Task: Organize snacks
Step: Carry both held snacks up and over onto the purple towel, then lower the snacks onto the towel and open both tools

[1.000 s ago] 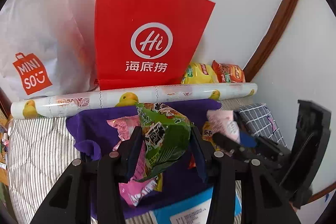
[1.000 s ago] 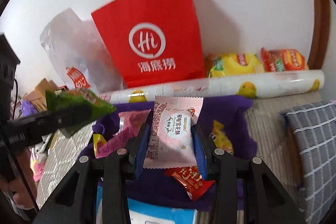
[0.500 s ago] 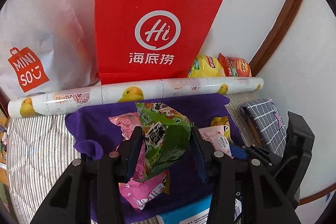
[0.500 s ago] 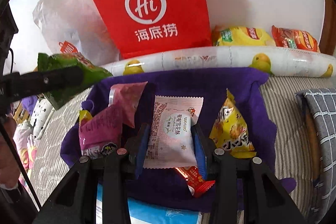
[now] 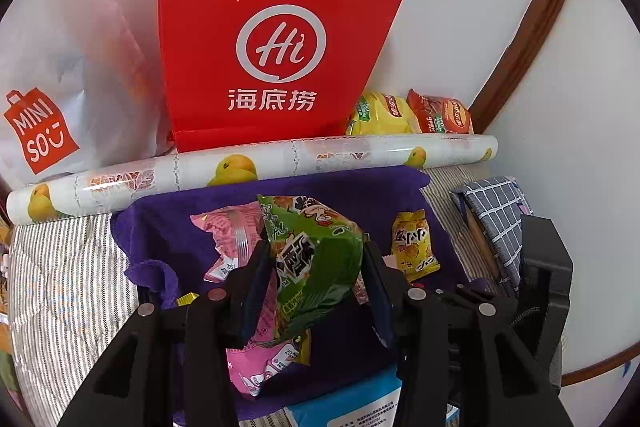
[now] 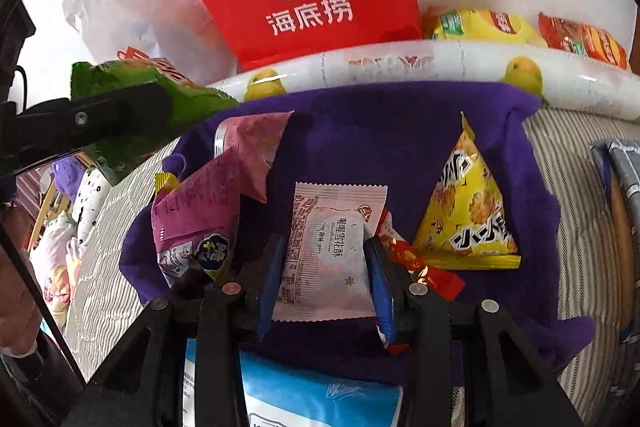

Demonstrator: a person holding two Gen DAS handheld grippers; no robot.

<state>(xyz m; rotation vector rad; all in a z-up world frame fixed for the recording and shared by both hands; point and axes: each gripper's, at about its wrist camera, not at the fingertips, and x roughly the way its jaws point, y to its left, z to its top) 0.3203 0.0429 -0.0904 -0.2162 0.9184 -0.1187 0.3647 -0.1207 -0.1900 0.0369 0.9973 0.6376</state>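
Note:
My left gripper (image 5: 316, 267) is shut on a green snack packet (image 5: 312, 259) and holds it above the purple cloth (image 5: 360, 195); the packet also shows at the left of the right wrist view (image 6: 132, 99). My right gripper (image 6: 325, 259) is shut on a pale pink snack packet (image 6: 328, 247), low over the purple cloth (image 6: 380, 131). On the cloth lie pink packets (image 6: 208, 203), a yellow triangular packet (image 6: 468, 211) and a small red packet (image 6: 416, 263). The red Hi paper bag (image 5: 276, 43) stands at the back against the wall.
A white Miniso bag (image 5: 60, 67) stands left of the red bag. A rolled duck-print sheet (image 5: 248, 167) lies across the back of the cloth. Yellow and orange chip bags (image 5: 408, 111) sit behind it. A checked cloth (image 5: 496, 211) lies right. A blue pack (image 6: 312, 395) lies in front.
My right gripper has gone down and forward with the pale pink packet, close to the purple cloth. My left gripper has moved slightly closer to the red bag with the green packet.

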